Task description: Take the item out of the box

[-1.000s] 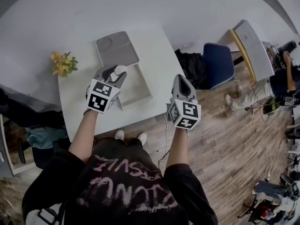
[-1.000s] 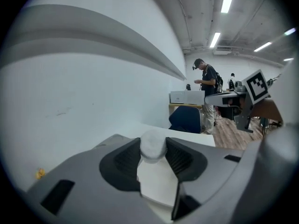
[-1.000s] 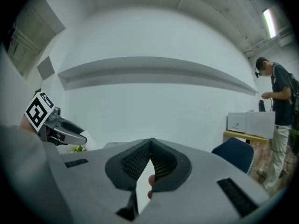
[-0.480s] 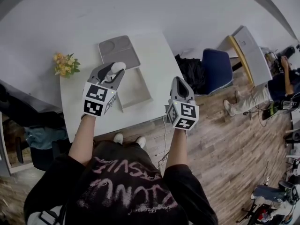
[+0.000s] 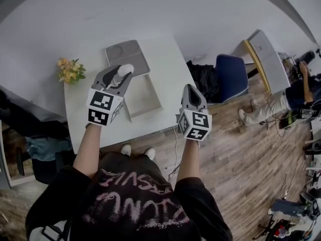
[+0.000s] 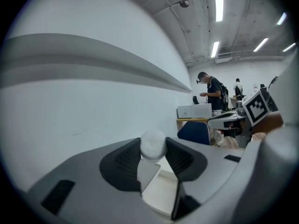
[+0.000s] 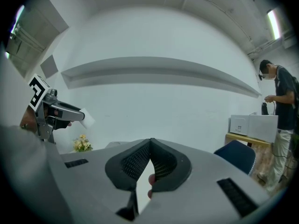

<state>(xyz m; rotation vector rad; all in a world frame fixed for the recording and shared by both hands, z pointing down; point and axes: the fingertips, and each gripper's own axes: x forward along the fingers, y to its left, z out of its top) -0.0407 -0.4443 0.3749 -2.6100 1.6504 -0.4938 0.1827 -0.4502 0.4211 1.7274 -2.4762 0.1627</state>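
well, we hold a small round white puff, soft and fuzzy on its surface, pinched between the ribbed black pads of the left gripper, clear of the box and above it. the box is shallow, pale and rectangular, lying open on the smooth white table. a grey moulded panel with a round hollow lies flat, touching the box's far end. our right gripper hangs past the table's near right edge, jaws closed tip to tip with nothing in them. yellow flowers sit at the table's left corner. a blue chair and a black bag stand to the right on the wood-plank floor.
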